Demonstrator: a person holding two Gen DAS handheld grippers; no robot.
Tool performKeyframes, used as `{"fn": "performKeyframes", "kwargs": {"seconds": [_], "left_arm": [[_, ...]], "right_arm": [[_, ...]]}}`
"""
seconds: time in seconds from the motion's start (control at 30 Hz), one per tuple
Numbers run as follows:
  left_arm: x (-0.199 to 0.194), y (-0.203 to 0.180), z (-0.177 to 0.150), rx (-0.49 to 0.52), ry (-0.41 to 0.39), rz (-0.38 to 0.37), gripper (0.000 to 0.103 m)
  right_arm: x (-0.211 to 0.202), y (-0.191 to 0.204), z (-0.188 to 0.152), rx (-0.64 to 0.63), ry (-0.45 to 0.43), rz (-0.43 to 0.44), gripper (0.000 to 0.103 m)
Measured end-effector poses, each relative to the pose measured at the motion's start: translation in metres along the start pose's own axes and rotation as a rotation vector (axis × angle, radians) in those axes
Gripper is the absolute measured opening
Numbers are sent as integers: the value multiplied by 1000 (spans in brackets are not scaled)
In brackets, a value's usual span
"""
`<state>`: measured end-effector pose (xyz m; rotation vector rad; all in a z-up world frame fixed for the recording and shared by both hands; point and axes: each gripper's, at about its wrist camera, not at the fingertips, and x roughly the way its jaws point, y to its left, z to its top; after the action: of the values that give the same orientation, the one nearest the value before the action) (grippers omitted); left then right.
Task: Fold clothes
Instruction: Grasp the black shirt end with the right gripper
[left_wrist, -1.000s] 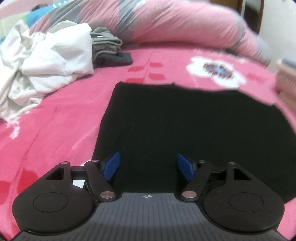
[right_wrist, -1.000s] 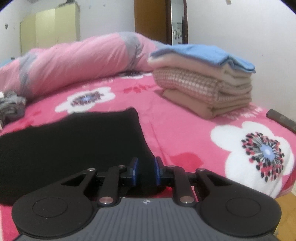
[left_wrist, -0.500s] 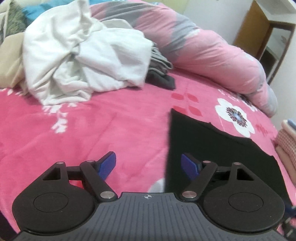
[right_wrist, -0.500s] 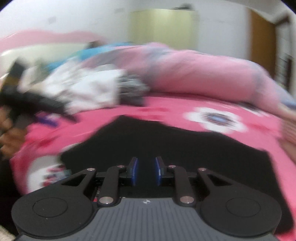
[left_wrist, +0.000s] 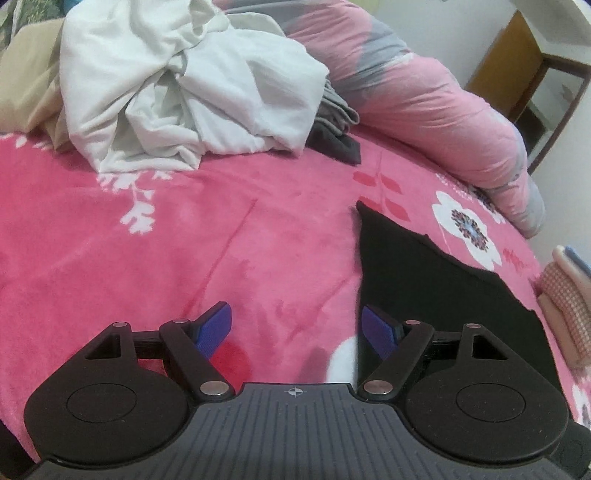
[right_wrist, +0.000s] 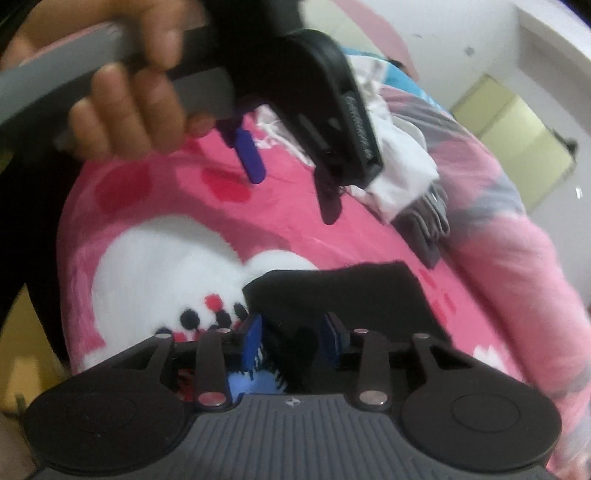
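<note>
A black cloth (left_wrist: 424, 280) lies flat on the pink flowered blanket (left_wrist: 147, 266). My left gripper (left_wrist: 297, 328) is open over bare blanket, its right pad just at the cloth's left edge, with nothing between its fingers. In the right wrist view a corner of the black cloth (right_wrist: 332, 291) is turned up. My right gripper (right_wrist: 291, 341) hovers over that corner with its jaws opening; cloth lies between the pads, but they do not press it. The left gripper (right_wrist: 291, 184), held by a hand (right_wrist: 129, 110), hangs above the blanket further away.
A pile of crumpled white clothes (left_wrist: 184, 92) and grey garments (left_wrist: 336, 114) sits at the back left. A rolled pink duvet (left_wrist: 424, 110) runs along the far side. A folded stack (left_wrist: 565, 306) stands at the right edge.
The left gripper has slid left, from over the black cloth to its left edge. The right gripper has swung left across the cloth, rolled, and parted its jaws.
</note>
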<state>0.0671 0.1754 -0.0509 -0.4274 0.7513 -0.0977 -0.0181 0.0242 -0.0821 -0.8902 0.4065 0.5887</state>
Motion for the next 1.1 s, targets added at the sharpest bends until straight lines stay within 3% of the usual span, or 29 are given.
{"fn": "performKeyframes", "kwargs": {"seconds": [0.2, 0.4, 0.5, 0.57, 0.63, 0.67, 0.7, 0.97, 1.1], "left_arm": [[3, 6, 3, -22, -1, -15, 78], [5, 11, 4, -46, -5, -25, 78], [5, 12, 5, -50, -1, -28, 78], [5, 13, 5, -53, -3, -32, 78], [5, 14, 6, -64, 0, -44, 78], [5, 15, 7, -77, 10, -60, 79], [7, 17, 9, -96, 27, -85, 79], [29, 13, 33, -187, 168, -291, 80], [50, -2, 42, -198, 227, -362, 82]], "right_arm": [[1, 18, 10, -267, 12, -24, 40], [7, 25, 15, -363, 16, -6, 40], [13, 24, 19, -341, 19, 8, 40], [15, 14, 21, -250, 26, 31, 38], [14, 0, 23, -123, 35, 56, 27], [14, -7, 22, -56, 39, 50, 10], [13, -14, 20, 11, 40, 44, 8], [-19, -99, -10, 643, -72, 42, 7], [-27, -122, -25, 801, -94, 38, 8]]}}
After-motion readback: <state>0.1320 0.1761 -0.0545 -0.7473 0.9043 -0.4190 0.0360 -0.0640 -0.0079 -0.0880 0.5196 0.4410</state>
